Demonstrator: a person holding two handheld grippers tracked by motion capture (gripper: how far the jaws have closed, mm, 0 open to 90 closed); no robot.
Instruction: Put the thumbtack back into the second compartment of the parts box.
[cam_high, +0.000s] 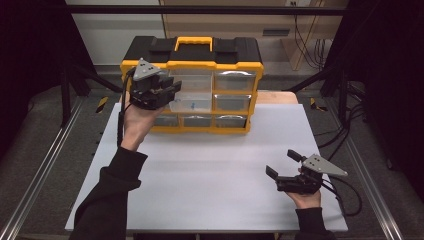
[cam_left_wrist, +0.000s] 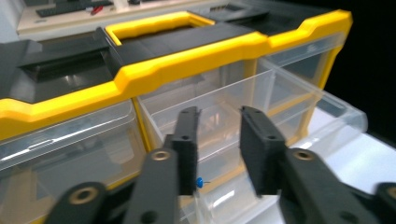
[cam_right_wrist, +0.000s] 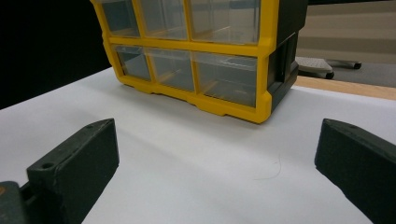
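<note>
A yellow and black drawer organizer (cam_high: 235, 65) with clear drawers stands at the back of the white board (cam_high: 210, 170). One clear drawer (cam_high: 195, 102) in its left column is pulled out toward me. My left gripper (cam_high: 172, 87) is held up in front of that column, above the drawer. In the left gripper view the left gripper (cam_left_wrist: 219, 114) is open over the drawer (cam_left_wrist: 299, 100), nothing between its fingers. A small blue thing (cam_left_wrist: 200, 182) lies in the drawer. My right gripper (cam_high: 281, 162) rests open low at the board's right front, and faces the organizer (cam_right_wrist: 224, 79).
The organizer has a yellow carry handle (cam_high: 193, 44) on top. A wooden tabletop (cam_high: 280, 96) shows behind the board at the right. Metal rails (cam_high: 40, 170) run along both sides, and dark frame legs (cam_high: 345, 95) stand at the back corners.
</note>
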